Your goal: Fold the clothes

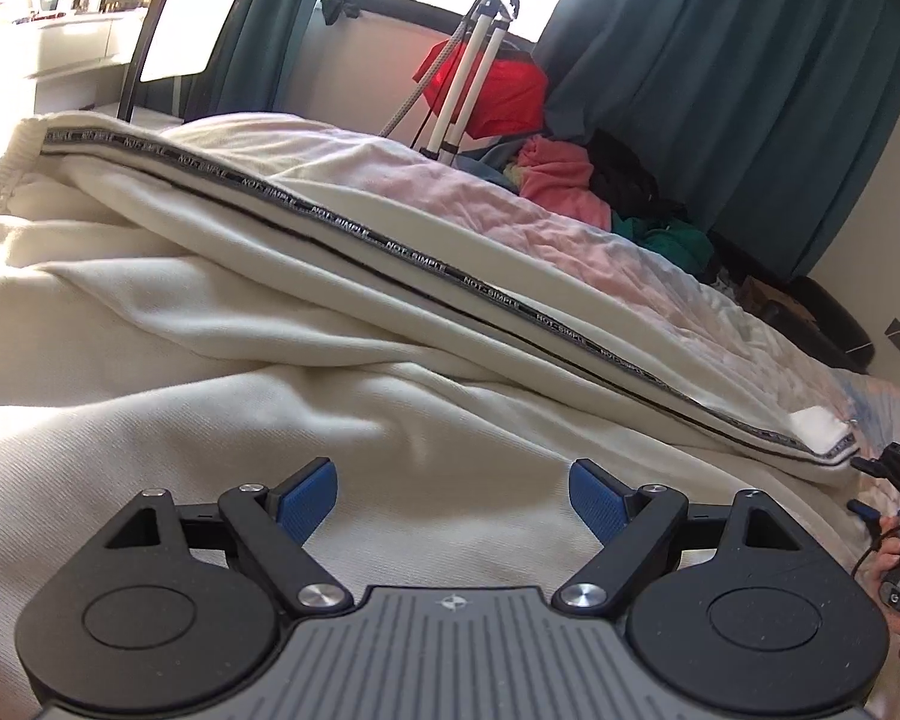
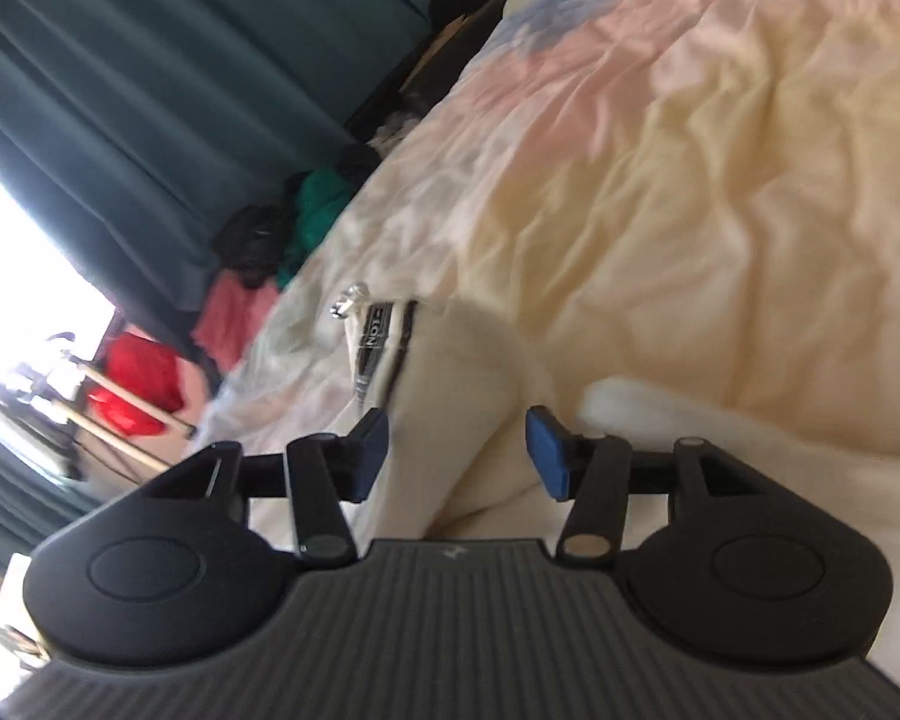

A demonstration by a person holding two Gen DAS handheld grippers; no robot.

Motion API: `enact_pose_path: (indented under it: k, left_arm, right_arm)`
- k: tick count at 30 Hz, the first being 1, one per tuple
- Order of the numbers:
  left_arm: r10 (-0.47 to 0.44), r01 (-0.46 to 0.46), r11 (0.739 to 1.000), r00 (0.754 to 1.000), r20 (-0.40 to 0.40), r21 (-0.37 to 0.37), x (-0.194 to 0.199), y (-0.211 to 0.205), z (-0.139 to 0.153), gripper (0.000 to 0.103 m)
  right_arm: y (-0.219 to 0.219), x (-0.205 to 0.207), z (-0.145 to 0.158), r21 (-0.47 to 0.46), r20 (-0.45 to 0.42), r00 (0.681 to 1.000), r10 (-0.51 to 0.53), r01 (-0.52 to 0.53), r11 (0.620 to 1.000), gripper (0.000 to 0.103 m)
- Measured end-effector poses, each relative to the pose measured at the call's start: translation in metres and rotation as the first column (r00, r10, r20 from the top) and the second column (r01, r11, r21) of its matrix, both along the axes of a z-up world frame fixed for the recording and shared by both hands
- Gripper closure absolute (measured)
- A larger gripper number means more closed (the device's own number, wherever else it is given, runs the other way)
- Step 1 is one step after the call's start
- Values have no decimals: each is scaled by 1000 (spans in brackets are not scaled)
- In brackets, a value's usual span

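Observation:
Cream sweatpants (image 1: 282,276) with a black-and-grey lettered side stripe (image 1: 426,267) lie spread across the bed, one leg folded over the other. My left gripper (image 1: 453,495) is open, its blue pads just above the cream fabric near the front. My right gripper (image 2: 456,450) is open, and a raised fold of the cream trouser leg (image 2: 450,420) near the cuff stands between its blue pads. The stripe's end (image 2: 378,330) shows just ahead of it. The right gripper's handle and the hand that holds it show at the left wrist view's right edge (image 1: 897,516).
The bed carries a pastel pink, blue and yellow sheet (image 2: 660,120). A heap of red, pink, black and green clothes (image 1: 570,180) lies at the far bed edge by a white tripod stand (image 1: 468,78). Teal curtains (image 1: 720,72) hang behind. A chair (image 1: 180,24) stands far left.

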State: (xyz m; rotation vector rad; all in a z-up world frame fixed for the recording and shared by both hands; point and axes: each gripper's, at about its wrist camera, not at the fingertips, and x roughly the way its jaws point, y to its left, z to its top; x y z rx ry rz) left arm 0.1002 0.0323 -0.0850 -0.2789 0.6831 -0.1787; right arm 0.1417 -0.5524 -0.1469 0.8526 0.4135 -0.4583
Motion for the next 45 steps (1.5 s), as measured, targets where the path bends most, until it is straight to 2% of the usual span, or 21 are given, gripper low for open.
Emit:
enact_pose_path:
  k: [4,8,14,17,19,20,21,24,26,27,29,31,33,35,37,39,40,43,45]
  left_arm:
    - [-6,4,999,999,39,39,-6,-3,8,17]
    - [-2,-7,996,995,103,85,-21,-4,23,17]
    - [-26,-3,990,979,203,140,-59,-5,56,16]
    - [-48,7,985,971,235,172,-83,-5,70,12]
    - [-49,9,986,970,240,166,-97,-1,76,8]
    - [-46,9,988,970,237,156,-104,2,78,4]
    - [-44,12,990,973,228,140,-109,6,78,3]
    - [-35,19,995,984,177,93,-118,21,75,0]
    - [3,-12,998,991,132,67,-119,37,72,0]
    - [34,-39,998,993,109,51,-119,46,71,0]
    - [129,-130,991,989,69,11,-119,70,72,0]
    - [234,-233,972,972,30,-36,-120,99,74,0]
    - [333,-333,940,943,-15,-78,-120,128,77,0]
    - [430,-436,893,900,-70,-116,-122,161,77,0]
    - [502,-515,847,857,-117,-131,-124,190,76,0]
    - [550,-571,808,820,-159,-146,-126,218,73,0]
    - [569,-594,788,803,-178,-161,-129,229,70,0]
    - [604,-648,729,761,-238,-220,-136,257,58,1]
    - [587,-652,707,757,-286,-273,-135,265,47,2]
  right_arm:
    - [13,-10,17,-133,-95,995,29,-42,990,47]
    - [63,-27,49,-320,-142,981,133,-173,931,47]
    - [139,-76,95,-411,-118,932,342,-359,838,47]
    - [169,-101,110,-451,-105,902,419,-419,788,48]
    - [186,-116,117,-472,-97,883,459,-446,760,43]
    - [193,-122,119,-482,-90,877,472,-453,750,28]
    - [197,-126,120,-490,-80,873,482,-455,743,15]
    - [206,-130,121,-495,-69,858,509,-472,729,12]
    - [206,-126,118,-486,-85,863,498,-473,735,12]
    - [205,-124,116,-480,-94,869,485,-467,743,12]
    - [192,-122,112,-445,-99,900,424,-421,790,12]
    - [176,-122,109,-403,-104,931,350,-361,841,12]
    - [157,-123,105,-353,-112,956,270,-292,889,12]
    - [126,-127,98,-251,-112,979,168,-191,949,12]
    - [91,-137,87,-104,-93,993,74,-83,991,13]
    - [61,-148,73,35,-94,996,-11,14,999,13]
    - [50,-153,65,75,-106,993,-49,57,996,13]
    - [28,-166,49,120,-151,978,-142,161,980,13]
    - [19,-171,42,111,-183,965,-190,212,971,13]
